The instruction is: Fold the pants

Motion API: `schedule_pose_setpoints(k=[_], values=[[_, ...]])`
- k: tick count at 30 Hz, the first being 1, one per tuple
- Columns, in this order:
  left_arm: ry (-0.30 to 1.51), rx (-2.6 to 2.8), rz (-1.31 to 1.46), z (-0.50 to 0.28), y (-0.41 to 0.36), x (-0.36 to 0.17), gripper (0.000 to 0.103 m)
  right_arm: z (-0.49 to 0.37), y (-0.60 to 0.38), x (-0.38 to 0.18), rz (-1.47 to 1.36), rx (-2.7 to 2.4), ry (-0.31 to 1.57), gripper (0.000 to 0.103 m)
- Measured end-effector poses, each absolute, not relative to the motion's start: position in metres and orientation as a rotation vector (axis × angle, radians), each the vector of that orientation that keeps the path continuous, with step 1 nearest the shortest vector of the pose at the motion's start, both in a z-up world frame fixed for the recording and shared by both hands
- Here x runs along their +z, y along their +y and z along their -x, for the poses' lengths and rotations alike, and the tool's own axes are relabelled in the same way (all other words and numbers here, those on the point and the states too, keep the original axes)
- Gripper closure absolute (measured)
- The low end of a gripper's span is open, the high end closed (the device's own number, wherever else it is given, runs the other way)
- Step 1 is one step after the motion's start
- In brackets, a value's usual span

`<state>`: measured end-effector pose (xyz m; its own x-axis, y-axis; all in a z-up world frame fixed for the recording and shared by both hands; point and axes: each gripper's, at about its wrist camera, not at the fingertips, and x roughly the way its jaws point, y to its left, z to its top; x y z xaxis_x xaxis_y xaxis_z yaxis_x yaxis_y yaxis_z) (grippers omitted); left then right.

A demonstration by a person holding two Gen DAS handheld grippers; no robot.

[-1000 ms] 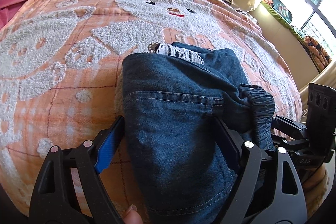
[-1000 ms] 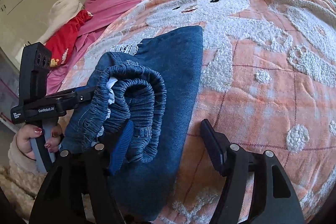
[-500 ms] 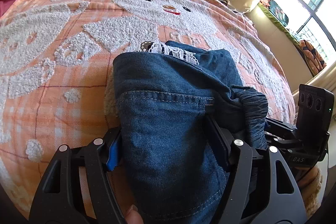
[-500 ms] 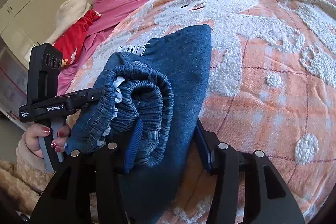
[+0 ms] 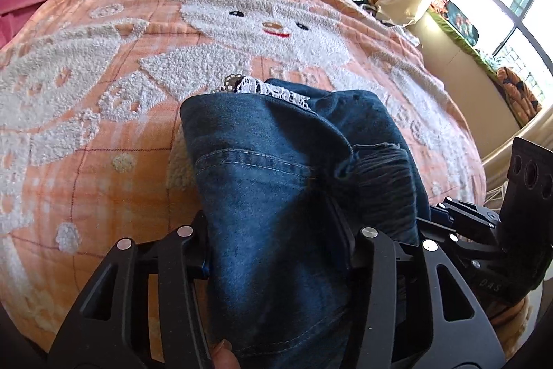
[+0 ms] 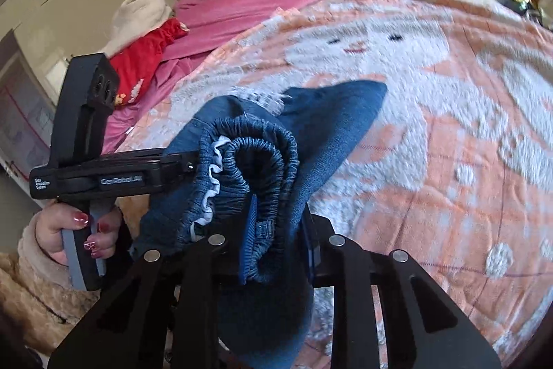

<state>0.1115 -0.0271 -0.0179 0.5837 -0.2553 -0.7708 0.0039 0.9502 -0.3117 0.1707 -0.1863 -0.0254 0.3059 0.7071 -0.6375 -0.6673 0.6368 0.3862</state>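
Clamping the pants (image 5: 276, 203), both hand-held grippers (image 5: 276, 251) (image 6: 276, 230); only right view shows a hand (image 6: 76, 230).

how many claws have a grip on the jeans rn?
2. Left claw clamps the folded jeans at the near edge; right claw pinches the elastic waistband beside it.

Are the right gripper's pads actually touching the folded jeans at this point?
Touching. In the right wrist view the right gripper, whose jaws have just been closing, pinches the elastic waistband of the jeans between its blue pads, with no gap showing.
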Motion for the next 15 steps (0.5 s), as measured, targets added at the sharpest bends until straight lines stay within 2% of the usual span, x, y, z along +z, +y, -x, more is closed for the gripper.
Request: schedule_pose_setpoints(k=[15], values=[[0.839, -0.134, 0.27, -0.146, -0.002, 0.024, 0.065, -0.217, -0.15, 0.007, -0.004, 0.914, 0.809, 0.08]])
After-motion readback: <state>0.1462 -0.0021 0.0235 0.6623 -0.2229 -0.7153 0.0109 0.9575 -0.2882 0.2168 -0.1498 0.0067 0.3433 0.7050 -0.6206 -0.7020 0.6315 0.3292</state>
